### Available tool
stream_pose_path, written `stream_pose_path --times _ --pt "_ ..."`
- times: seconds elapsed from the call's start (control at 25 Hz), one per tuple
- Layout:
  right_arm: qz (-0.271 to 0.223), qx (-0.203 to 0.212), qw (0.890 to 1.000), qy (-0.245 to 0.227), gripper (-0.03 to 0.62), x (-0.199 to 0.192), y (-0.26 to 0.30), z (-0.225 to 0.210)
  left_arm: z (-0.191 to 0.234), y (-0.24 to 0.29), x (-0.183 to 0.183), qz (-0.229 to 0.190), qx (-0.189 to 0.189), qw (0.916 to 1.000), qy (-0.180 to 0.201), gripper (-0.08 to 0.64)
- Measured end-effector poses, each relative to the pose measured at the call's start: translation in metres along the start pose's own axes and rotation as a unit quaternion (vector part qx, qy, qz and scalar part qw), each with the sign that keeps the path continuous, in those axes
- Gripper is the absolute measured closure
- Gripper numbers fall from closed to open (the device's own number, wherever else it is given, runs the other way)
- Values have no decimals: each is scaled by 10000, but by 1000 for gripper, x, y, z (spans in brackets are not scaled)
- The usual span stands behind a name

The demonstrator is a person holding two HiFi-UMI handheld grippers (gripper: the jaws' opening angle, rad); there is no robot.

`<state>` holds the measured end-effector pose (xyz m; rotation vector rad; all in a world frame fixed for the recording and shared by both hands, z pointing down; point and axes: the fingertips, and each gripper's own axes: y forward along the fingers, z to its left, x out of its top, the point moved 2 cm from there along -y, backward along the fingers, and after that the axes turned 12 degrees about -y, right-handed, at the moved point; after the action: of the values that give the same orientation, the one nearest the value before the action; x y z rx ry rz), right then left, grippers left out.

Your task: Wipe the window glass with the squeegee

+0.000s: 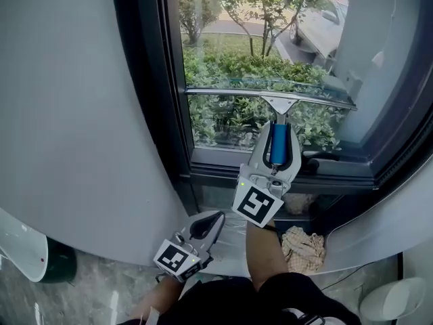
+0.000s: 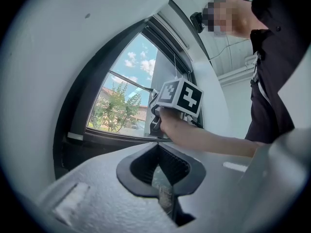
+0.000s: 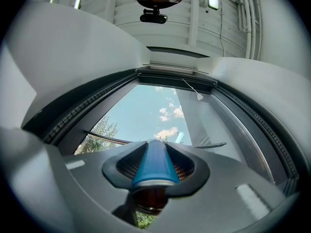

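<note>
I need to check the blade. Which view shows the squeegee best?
The head view: the whole squeegee shows, its blade across the window glass, blue handle in the right gripper. The right gripper view shows mainly the handle; the left gripper view only a thin part of the blade.

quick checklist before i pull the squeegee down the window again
1. Grip: right gripper is shut on the blue handle of the squeegee: ok.
2. Blade level: it runs nearly straight across the window glass: ok.
3. Blade pressed on the glass along its whole length: cannot tell.
4. Pane under the blade free down to the frame: nothing shows in front of it in the head view: ok.
5. Left gripper out of the stroke: low, away from the window, shut and empty: ok.
6. Cloth clear of the path: it lies below the sill: ok.
</note>
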<state>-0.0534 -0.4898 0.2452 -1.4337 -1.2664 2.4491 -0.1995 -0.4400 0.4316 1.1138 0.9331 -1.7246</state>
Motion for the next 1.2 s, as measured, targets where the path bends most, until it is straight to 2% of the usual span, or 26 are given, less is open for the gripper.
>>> stream_pose_path --times 0.44,0.8,1.2 --pt "111 36 9998 -139 459 -10 -10 4 4 -1 -4 44 17 10000 -78 560" --pt "299 21 9996 4 459 -20 -21 8 7 -7 -10 109 85 9997 -176 560" --pt "319 -26 9995 -59 459 -25 -27 11 10 -16 -13 162 162 9992 -334 560"
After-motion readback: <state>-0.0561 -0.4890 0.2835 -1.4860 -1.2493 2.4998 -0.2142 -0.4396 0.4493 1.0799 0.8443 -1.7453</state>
